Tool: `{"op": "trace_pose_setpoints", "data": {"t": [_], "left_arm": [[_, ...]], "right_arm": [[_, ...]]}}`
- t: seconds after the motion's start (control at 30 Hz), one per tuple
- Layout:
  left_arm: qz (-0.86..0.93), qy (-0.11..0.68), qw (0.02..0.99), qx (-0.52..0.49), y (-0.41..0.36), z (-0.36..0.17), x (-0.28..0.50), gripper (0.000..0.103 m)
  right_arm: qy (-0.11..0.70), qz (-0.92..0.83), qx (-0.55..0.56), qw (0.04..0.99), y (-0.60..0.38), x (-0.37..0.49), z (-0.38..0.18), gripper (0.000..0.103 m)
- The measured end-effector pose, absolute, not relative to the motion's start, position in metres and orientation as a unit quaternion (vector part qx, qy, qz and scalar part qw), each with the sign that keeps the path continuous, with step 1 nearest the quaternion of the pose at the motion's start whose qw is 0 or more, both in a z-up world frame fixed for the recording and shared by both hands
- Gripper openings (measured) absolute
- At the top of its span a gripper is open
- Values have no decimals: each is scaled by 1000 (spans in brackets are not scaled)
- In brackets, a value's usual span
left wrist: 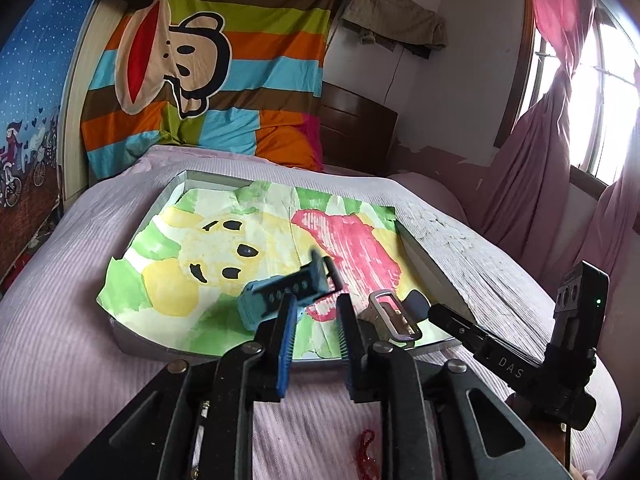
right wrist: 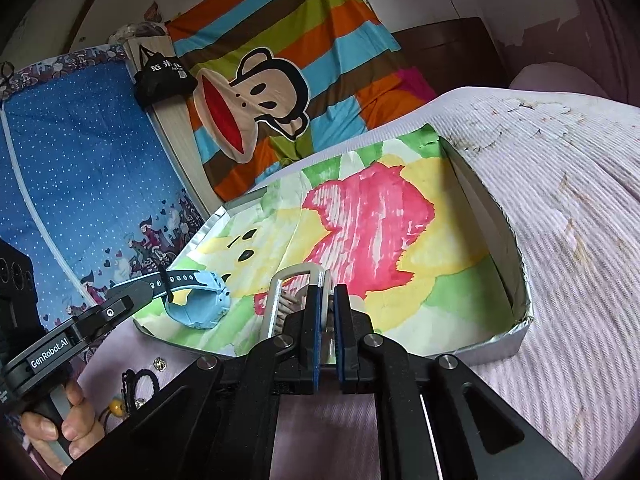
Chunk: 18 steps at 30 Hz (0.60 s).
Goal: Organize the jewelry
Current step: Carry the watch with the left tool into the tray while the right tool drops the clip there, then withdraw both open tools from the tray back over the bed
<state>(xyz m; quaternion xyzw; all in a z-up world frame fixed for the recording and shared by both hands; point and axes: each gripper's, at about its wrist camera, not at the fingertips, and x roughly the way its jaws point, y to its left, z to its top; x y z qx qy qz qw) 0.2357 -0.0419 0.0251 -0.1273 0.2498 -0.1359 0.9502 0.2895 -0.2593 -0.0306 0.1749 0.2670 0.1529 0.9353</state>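
A shallow box (left wrist: 132, 334) lined with a painted paper (left wrist: 224, 236) lies on the pink bed. A light blue watch (left wrist: 276, 296) rests at the box's near edge; it also shows in the right wrist view (right wrist: 204, 304). My left gripper (left wrist: 318, 304) is open, its fingers apart just behind the watch strap. My right gripper (right wrist: 328, 292) is shut on a silver and white buckle-like piece (right wrist: 298, 280), held over the box's near edge; in the left wrist view this piece (left wrist: 394, 316) sits right of the watch.
A red bead string (left wrist: 366, 454) lies on the bedspread below the left gripper. A black cord bracelet (right wrist: 138, 380), a yellow bead (right wrist: 116, 406) and small studs (right wrist: 159, 364) lie on the bed left of the box. The striped monkey quilt (right wrist: 280, 80) hangs behind.
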Motion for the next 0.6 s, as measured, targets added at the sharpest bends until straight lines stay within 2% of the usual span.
{"op": "trace_pose_setpoints", "data": {"t": [0.07, 0.17, 0.23, 0.27, 0.3, 0.33, 0.4, 0.43, 0.5, 0.6], "left_arm": [[-132, 245, 951, -132, -40, 25, 229, 36], [-121, 236, 954, -138, -36, 27, 220, 42], [-111, 227, 958, -136, -33, 28, 212, 50], [-103, 222, 960, -135, -32, 29, 207, 58], [-93, 216, 963, -132, -31, 30, 202, 65], [-82, 210, 966, -128, -30, 31, 197, 67], [-71, 204, 969, -124, -27, 33, 188, 75], [-64, 202, 970, -123, -24, 34, 184, 79], [-46, 193, 973, -118, -20, 35, 172, 94], [-35, 183, 977, -107, -13, 37, 155, 101]], "right_arm": [[262, 151, 166, 939, -260, 281, -27, 6], [247, 141, 145, 948, -260, 271, -18, 6], [239, 135, 127, 953, -258, 264, -12, 9], [233, 132, 119, 956, -258, 259, -8, 10], [226, 131, 114, 958, -258, 255, -5, 17], [219, 132, 111, 960, -257, 250, -2, 26], [203, 131, 106, 965, -258, 239, 5, 36], [195, 131, 103, 967, -259, 233, 8, 37], [182, 134, 98, 969, -259, 221, 16, 39], [163, 134, 85, 974, -255, 202, 25, 57]]}}
